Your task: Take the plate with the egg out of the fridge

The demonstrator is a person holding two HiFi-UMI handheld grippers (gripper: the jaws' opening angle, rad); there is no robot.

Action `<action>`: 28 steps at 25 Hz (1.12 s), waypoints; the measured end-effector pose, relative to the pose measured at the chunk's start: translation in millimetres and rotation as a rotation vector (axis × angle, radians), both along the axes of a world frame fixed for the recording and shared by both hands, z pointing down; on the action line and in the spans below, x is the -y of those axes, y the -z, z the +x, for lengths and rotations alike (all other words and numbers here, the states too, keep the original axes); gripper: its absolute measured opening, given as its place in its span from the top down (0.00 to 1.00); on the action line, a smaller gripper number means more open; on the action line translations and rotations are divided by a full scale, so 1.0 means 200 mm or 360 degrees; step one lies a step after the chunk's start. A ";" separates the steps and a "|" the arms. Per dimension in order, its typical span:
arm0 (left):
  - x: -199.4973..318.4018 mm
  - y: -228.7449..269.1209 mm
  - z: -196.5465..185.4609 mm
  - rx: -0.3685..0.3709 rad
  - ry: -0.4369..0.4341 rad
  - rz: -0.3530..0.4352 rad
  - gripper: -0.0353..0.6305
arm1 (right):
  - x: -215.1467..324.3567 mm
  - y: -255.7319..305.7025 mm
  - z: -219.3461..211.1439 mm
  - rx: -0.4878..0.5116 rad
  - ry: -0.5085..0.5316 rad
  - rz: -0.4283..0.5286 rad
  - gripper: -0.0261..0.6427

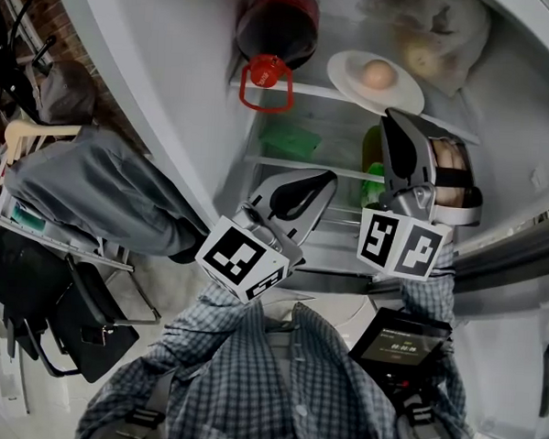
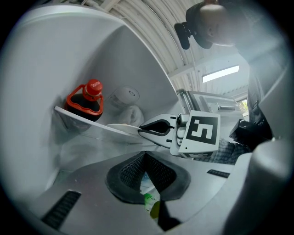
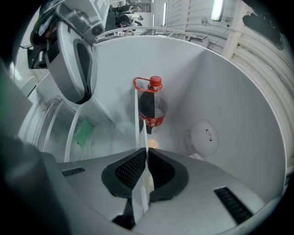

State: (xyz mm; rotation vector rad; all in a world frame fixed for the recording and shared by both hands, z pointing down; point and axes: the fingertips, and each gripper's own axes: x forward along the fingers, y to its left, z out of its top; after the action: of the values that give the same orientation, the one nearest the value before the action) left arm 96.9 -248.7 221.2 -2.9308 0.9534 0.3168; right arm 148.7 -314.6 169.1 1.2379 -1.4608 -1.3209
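white plate, brown egg on it, on upper fridge shelf

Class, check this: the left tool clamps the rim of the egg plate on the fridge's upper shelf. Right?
Not quite: it is the right tool that clamps the rim of the egg plate, as the right gripper view shows. The rest stands.

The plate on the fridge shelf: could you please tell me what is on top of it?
One egg lies on the plate. The right gripper covers its near rim, which is clamped between the fingers.
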 end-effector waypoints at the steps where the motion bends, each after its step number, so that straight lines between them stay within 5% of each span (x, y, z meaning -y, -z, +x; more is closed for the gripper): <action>1: 0.00 0.00 0.00 -0.0011 0.0007 -0.0001 0.94 | -0.01 0.00 0.00 -0.0004 0.0002 0.0003 0.92; 9: -0.01 0.01 -0.02 -0.0080 0.0010 -0.0056 0.94 | -0.08 0.01 0.01 -0.0002 0.0020 0.0035 0.92; 14: -0.01 0.06 -0.01 -0.0248 -0.0085 -0.0142 0.94 | -0.12 0.01 0.00 -0.0020 0.0027 0.0049 0.92; 20: 0.02 0.20 0.00 -0.0588 -0.0215 -0.0242 0.94 | -0.16 0.01 0.00 -0.0027 0.0044 0.0056 0.92; 28: 0.16 0.27 -0.02 -0.1295 -0.0517 -0.0653 0.87 | -0.20 -0.01 0.01 -0.0038 0.0057 0.0074 0.92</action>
State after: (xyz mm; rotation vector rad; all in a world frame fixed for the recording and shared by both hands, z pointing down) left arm 93.2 -279.9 167.5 -3.3514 0.6045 1.5908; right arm 151.6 -274.6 170.2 1.2265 -1.4489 -1.3960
